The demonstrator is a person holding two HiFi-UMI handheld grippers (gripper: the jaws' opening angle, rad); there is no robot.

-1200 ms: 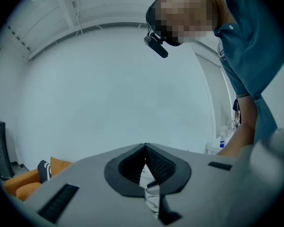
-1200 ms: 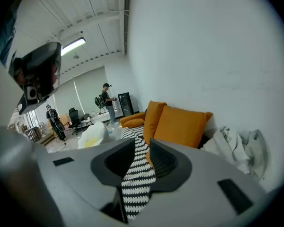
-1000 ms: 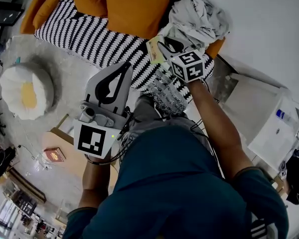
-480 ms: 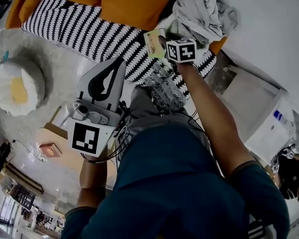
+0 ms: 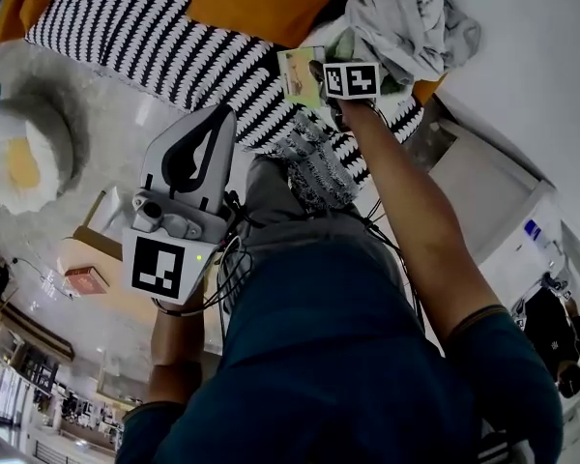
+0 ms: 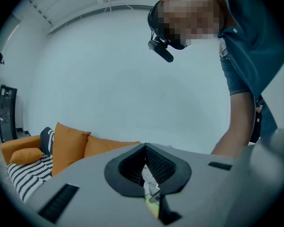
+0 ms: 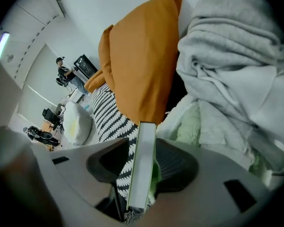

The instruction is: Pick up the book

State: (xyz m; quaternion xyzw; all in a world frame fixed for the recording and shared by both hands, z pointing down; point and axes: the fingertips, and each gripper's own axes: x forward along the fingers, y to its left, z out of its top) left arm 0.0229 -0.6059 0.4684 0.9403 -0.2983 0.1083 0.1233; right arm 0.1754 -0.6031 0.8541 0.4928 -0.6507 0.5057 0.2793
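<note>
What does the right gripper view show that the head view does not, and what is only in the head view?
Only the right gripper view: the page edge of the book standing between the open jaws of the right gripper, which have just been opening, and a person far behind. Only the head view: the left gripper, the book's front cover, the wearer's right arm. Both: the book, the orange cushion, the grey clothes, the striped cover.

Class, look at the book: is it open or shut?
Shut: in the right gripper view the book shows one solid block of page edges, covers together.
</note>
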